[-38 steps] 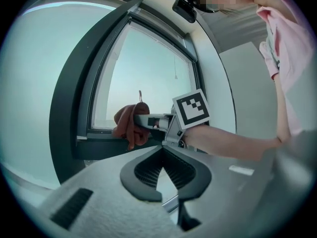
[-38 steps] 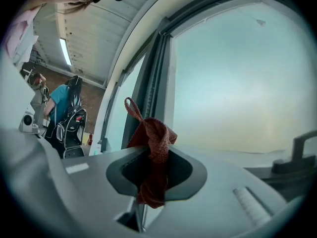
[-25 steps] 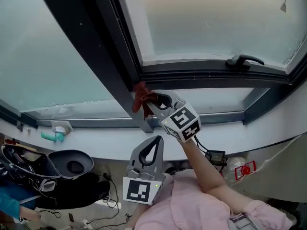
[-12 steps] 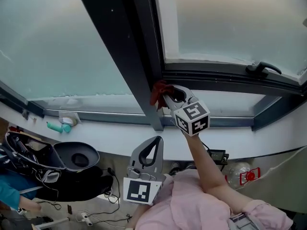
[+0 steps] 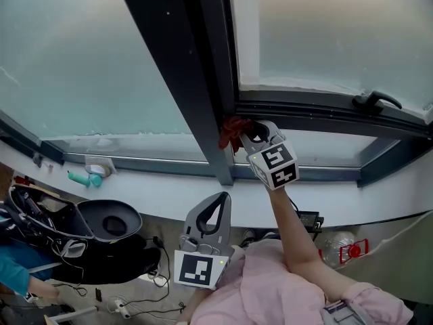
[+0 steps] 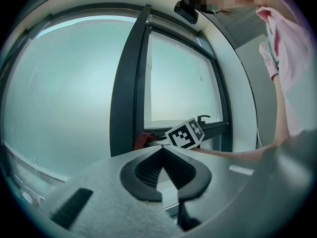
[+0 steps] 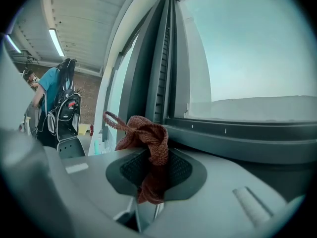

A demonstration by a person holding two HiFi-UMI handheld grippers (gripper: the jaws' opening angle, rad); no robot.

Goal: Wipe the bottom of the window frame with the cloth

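We hold the right tool up at the window, its jaws clamped on the red cloth. In the right gripper view the cloth is bunched between the two black pads. A knot of it stands above them, a loop sticks out to the left and a tail hangs below. The cloth sits in the corner where the dark post meets the bottom rail of the right-hand pane. It is just beside the post, but we cannot tell whether it presses on the post or the rail. The rail runs off to the right toward the black handle, well apart from the cloth. The tool's cube faces us just below the rail, and our arm crosses in front of the white sill.

Our left tool hangs low, near our pink shirt, well below the sill and apart from the window. In the left gripper view its jaws are closed tip to tip with nothing between them. They point up toward the window, where the cloth and cube show small beyond the tips.

On the left part of the sill lies a small teal thing, well apart from the cloth. Below it, a black scooter stands on the floor.
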